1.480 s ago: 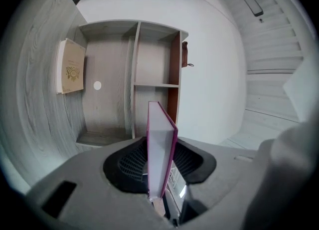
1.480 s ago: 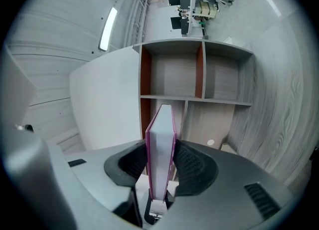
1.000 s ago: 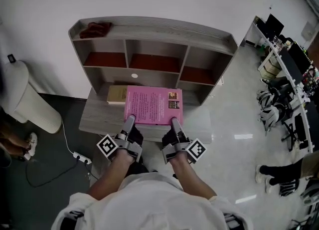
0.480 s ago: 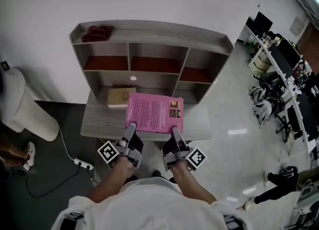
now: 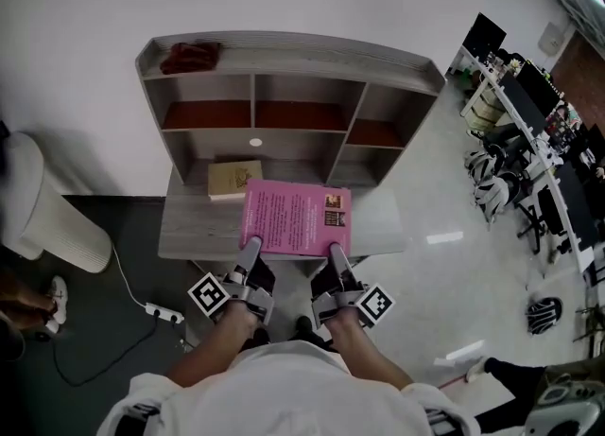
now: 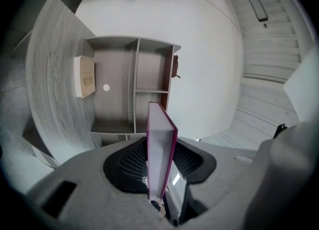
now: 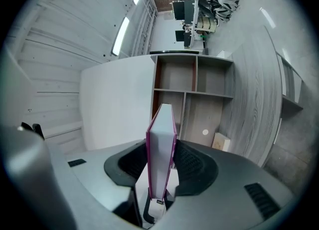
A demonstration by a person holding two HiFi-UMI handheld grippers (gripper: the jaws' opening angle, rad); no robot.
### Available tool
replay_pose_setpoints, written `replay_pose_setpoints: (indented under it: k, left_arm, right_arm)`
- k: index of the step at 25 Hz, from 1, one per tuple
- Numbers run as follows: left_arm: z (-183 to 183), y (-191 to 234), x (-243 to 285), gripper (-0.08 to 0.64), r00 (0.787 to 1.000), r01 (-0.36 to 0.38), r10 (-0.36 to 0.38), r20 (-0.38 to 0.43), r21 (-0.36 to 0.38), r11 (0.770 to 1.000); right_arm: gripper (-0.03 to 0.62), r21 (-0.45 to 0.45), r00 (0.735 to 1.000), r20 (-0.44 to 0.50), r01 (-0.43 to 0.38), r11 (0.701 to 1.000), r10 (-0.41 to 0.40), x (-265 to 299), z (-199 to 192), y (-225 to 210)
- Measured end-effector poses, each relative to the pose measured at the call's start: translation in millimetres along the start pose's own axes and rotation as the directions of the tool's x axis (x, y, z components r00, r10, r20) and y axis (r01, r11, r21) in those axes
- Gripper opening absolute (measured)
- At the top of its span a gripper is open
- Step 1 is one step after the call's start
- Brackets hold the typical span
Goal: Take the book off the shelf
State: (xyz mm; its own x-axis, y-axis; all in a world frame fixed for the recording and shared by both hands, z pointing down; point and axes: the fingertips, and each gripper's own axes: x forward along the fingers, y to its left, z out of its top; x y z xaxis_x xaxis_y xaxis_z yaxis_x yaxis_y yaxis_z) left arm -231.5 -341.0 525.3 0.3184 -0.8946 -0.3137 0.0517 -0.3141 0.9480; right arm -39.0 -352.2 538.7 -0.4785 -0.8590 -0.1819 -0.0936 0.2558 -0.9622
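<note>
Both grippers are clenched on the pink book (image 5: 296, 219): the left gripper (image 5: 250, 246) pinches its near edge towards the left corner and the right gripper (image 5: 334, 252) pinches the same edge towards the right corner, and each gripper view shows the book's full thickness pressed between the pads. The book is out of the shelf (image 5: 284, 46) compartments and is held roughly flat, above the front part of the desk (image 5: 189, 226) and apart from its surface, with the far edge pointing at the shelf. The main risk, as I judge it, comes from holding it only along one edge: most of the book hangs out beyond the jaws, so the far end can droop or the book can pivot and slide out if either grip eases. A drooping far edge could catch the small tan book (image 5: 233, 180) that lies just beyond it on the desk and push it, or scrape the desk. The two hands also have to travel together; if one pulls faster or turns, the book twists between the grippers and one corner may slip free, leaving it swinging from a single pinch. The glossy cover probably gives the pads little friction. Stepping back brings another hazard: a power strip (image 5: 154, 309) and its cable lie on the floor near the person's left side, and a snagged foot could jerk the book loose.
</note>
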Motion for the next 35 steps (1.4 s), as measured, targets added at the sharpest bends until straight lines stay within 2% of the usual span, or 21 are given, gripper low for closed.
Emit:
replay_pose_setpoints:
  k: [11, 22, 35]
  left_arm:
    - [-15, 9, -16, 0.155, 1.0, -0.022, 0.022, 0.003, -0.016, 1.0]
    - [-5, 19, -12, 0.155, 1.0, -0.011, 0.011, 0.023, -0.004, 1.0]
    - [-9, 17, -10, 0.155, 1.0, -0.001, 0.001, 0.026, -0.023, 1.0]
  right_arm:
    - [0.16, 0.015, 1.0, -0.013, 0.009, 1.0, -0.008, -18, -1, -10]
    - [0.16, -0.01, 0.998, -0.059, -0.006, 1.0, 0.005, -1, -1, -19]
    - [0.16, -0.005, 0.999, -0.044, -0.025, 1.0, 0.025, 1, 4, -14]
